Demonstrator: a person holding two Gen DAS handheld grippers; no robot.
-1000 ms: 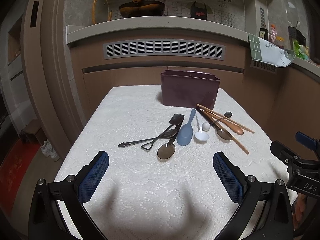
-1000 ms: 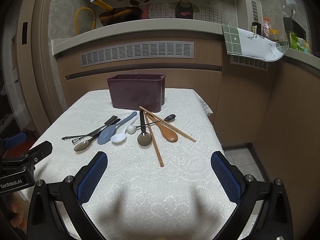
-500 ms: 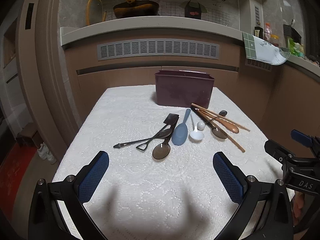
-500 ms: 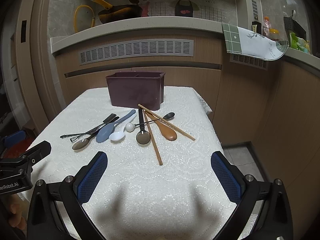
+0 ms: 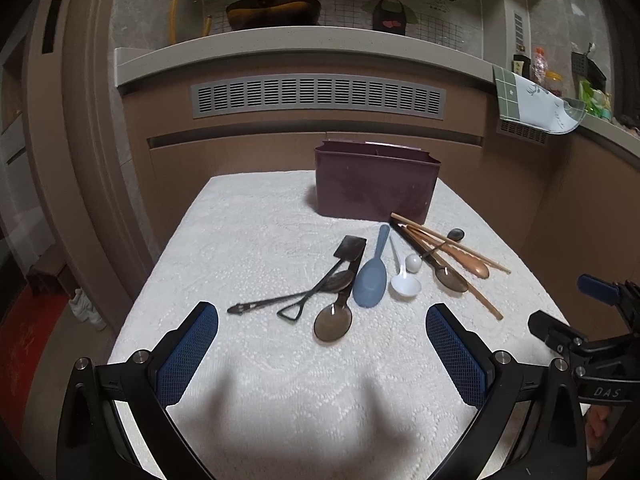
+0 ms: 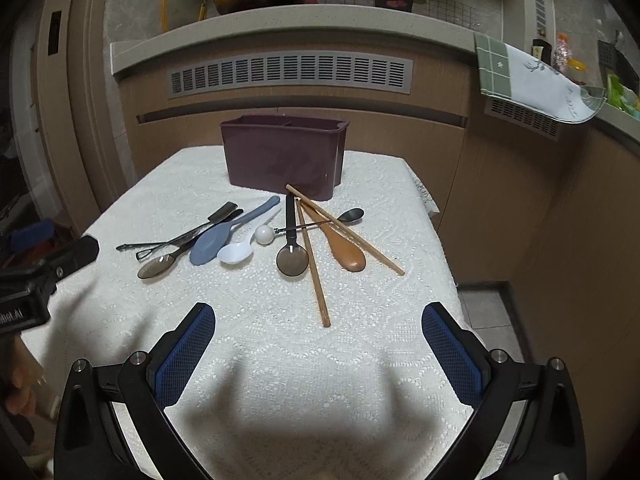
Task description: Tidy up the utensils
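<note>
A dark purple utensil holder (image 5: 374, 188) (image 6: 282, 156) stands at the far side of the white-clothed table (image 5: 256, 240). In front of it lie loose utensils: a blue rice paddle (image 5: 372, 276) (image 6: 218, 236), a white spoon (image 5: 404, 282) (image 6: 236, 252), dark spoons (image 5: 334, 320) (image 6: 292, 258), a brown wooden spoon (image 5: 474, 266) (image 6: 346, 254), wooden chopsticks (image 6: 314, 264) and a black spatula (image 5: 350, 248). My left gripper (image 5: 322, 352) is open and empty, near the table's front. My right gripper (image 6: 318, 354) is open and empty, facing the chopsticks.
A counter ledge (image 5: 304, 40) with a pan (image 5: 272, 10) runs behind the table. A cloth (image 6: 528, 80) hangs off the counter at the right. The floor (image 6: 490, 304) drops away past the table's right edge.
Both grippers have moved a little forward toward the utensils and stayed open. The utensils have not moved.
</note>
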